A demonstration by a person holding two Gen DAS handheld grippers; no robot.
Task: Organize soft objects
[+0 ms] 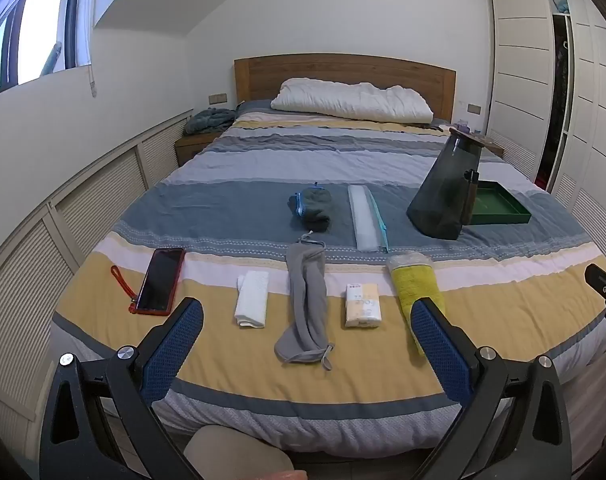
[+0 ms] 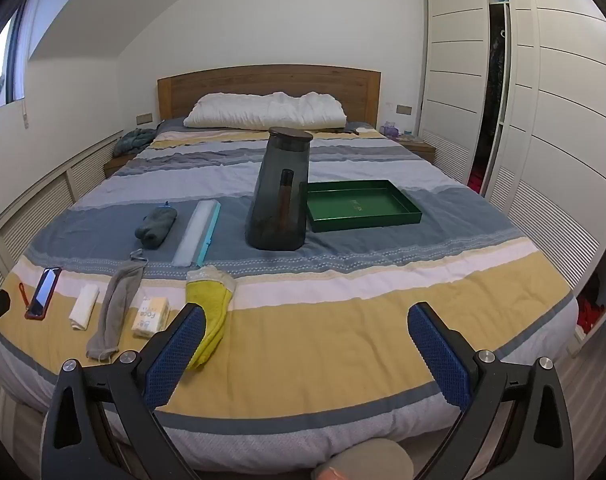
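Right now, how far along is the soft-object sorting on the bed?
Nothing looks done: the green tray is empty. Nothing is in hand either; the left gripper and right gripper are both open above the foot of the bed. All of it is left: the white cloth, grey sleeve, tissue pack, yellow towel and dark socks lie loose on the striped cover.

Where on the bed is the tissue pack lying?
In both views the tissue pack lies flat on the yellow stripe near the foot of the bed, between the grey sleeve and the yellow towel.
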